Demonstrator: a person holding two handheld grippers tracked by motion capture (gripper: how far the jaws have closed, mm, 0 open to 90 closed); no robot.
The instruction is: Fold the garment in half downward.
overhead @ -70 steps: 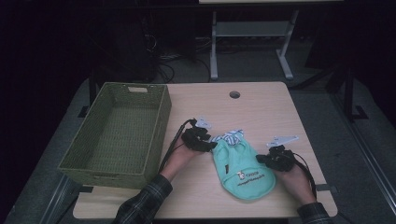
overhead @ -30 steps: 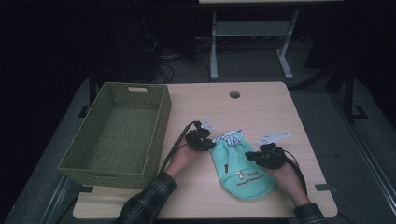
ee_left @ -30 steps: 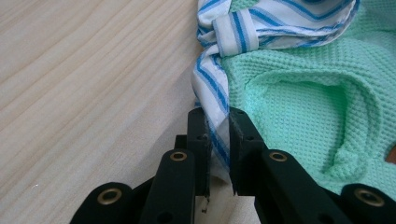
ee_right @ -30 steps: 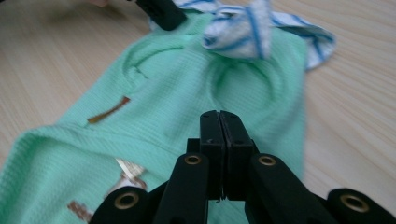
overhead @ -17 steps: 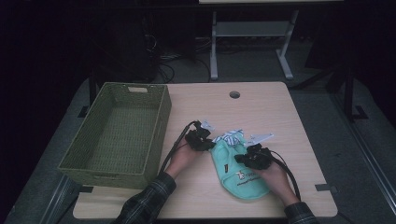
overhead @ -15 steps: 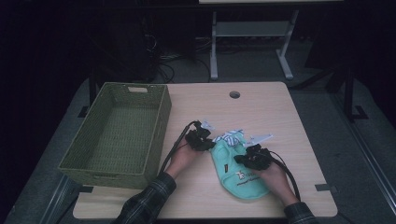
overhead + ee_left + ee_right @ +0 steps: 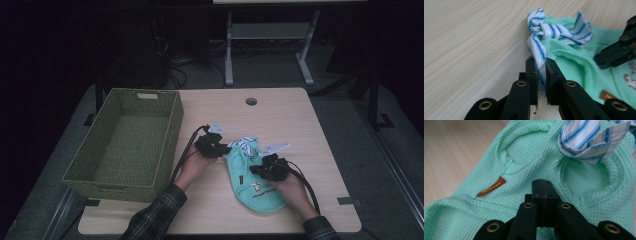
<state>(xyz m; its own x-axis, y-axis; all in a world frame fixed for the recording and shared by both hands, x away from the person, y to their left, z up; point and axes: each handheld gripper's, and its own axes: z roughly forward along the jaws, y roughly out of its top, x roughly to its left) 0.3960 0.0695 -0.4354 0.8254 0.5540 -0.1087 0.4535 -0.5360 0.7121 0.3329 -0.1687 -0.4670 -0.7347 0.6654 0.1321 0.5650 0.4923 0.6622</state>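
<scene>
Fabric fills the lower middle of the high view: a mint green garment (image 7: 252, 172) lies flat on the table (image 7: 300, 125), right of the woven basket (image 7: 125, 140). My left gripper (image 7: 541, 72) has its jaws nearly together, pinching the striped blue-and-white collar (image 7: 554, 30) at the garment's top edge. My right gripper (image 7: 543, 187) has its jaws pressed fully together, tips resting on the green knit beside an orange label (image 7: 491, 187); whether any cloth is caught between them I cannot tell.
</scene>
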